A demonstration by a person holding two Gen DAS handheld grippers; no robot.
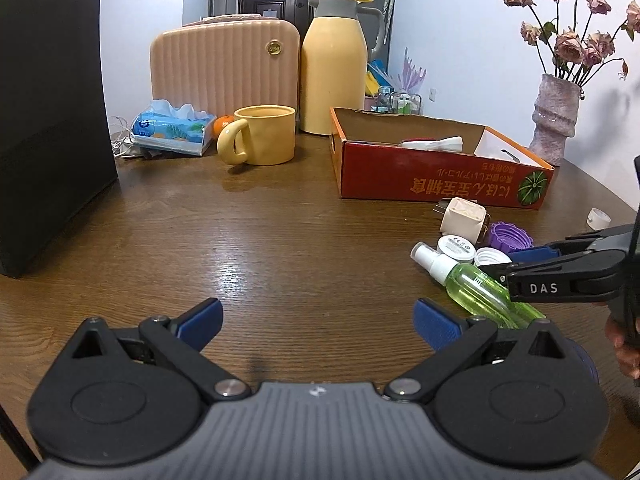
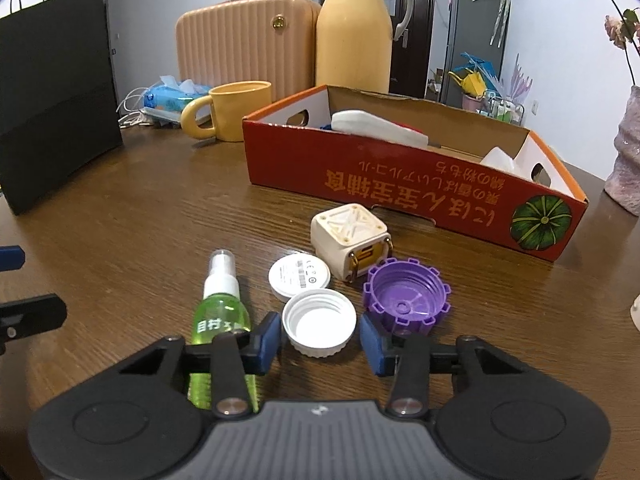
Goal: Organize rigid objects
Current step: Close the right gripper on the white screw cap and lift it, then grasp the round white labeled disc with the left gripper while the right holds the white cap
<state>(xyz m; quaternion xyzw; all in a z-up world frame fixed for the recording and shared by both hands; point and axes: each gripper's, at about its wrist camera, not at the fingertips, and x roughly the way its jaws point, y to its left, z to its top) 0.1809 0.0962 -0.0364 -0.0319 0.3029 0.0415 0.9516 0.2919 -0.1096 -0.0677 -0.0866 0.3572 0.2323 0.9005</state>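
A cluster of small items lies on the wooden table before a red cardboard box: a white screw cap, a purple toothed cap, a flat white disc, a cream cube charger and a green spray bottle. My right gripper sits low with its blue pads against both sides of the white cap. In the left wrist view the right gripper reaches in from the right over the bottle. My left gripper is open above bare wood, left of the cluster.
The box holds a few white items. Behind stand a yellow mug, a yellow thermos, a pink ribbed case and a tissue pack. A black bag fills the left; a vase stands right.
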